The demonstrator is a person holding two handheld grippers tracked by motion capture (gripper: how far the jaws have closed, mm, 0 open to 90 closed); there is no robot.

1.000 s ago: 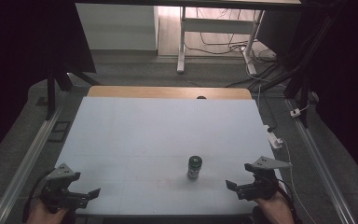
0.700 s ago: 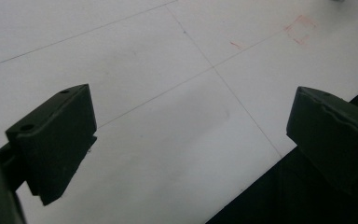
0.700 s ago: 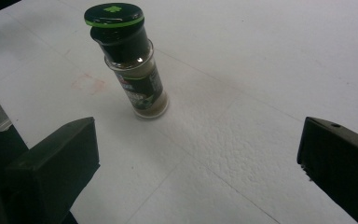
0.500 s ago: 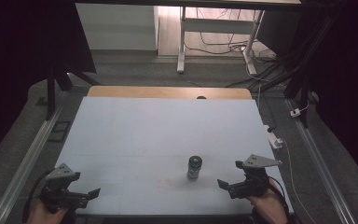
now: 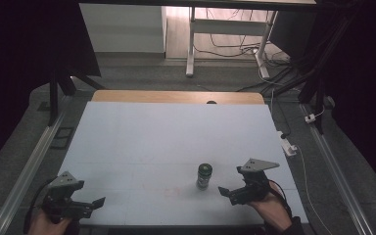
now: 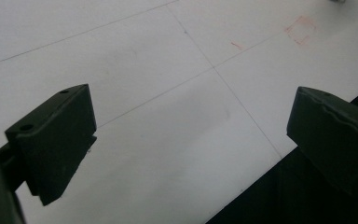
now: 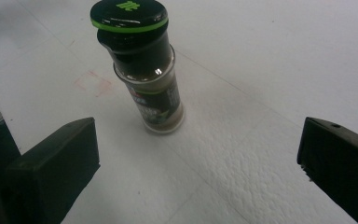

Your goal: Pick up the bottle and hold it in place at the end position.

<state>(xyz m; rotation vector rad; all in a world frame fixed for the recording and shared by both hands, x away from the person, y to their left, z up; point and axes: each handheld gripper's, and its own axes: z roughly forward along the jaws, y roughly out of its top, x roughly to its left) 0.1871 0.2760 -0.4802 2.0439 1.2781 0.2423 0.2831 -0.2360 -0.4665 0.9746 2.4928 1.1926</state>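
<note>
Work in hand: the right tongs [image 5: 226, 193] are lined up on a spice jar [image 5: 204, 176], which looks like the thing to be picked up.

Jar position: lower middle of the high view, upright on the white worktop [image 5: 166, 142], just left of the right tongs and apart from them. In the right gripper view the spice jar [image 7: 144, 74] stands in the upper left-centre of the frame, beyond the jaw tips and not yet between them.

Jar appearance: a small, slim, clear cylinder with a dark cap [image 7: 129, 13] ringed in bright green, a green mark on the cap top, and a dark label lower on the body. The contents look dark near the neck and paler below.

Handling, as a judgement: probably light and rigid. The smooth round wall may slip or roll in flat jaws. Tall on a narrow base, it could tip if nudged from one side. Whether it is glass or plastic cannot be told.

Where to grip: across the body at about mid height, below the cap's shoulder, jaws square to the wall.

Right tongs: jaws spread wide, holding nothing.

Left tongs [image 5: 99, 202]: lower left of the high view, well apart from the jar. In the left gripper view the jaws stand wide apart over bare worktop, holding nothing.

Other marks: a faint red square outline [image 7: 93, 83] on the worktop beside the jar.
</note>
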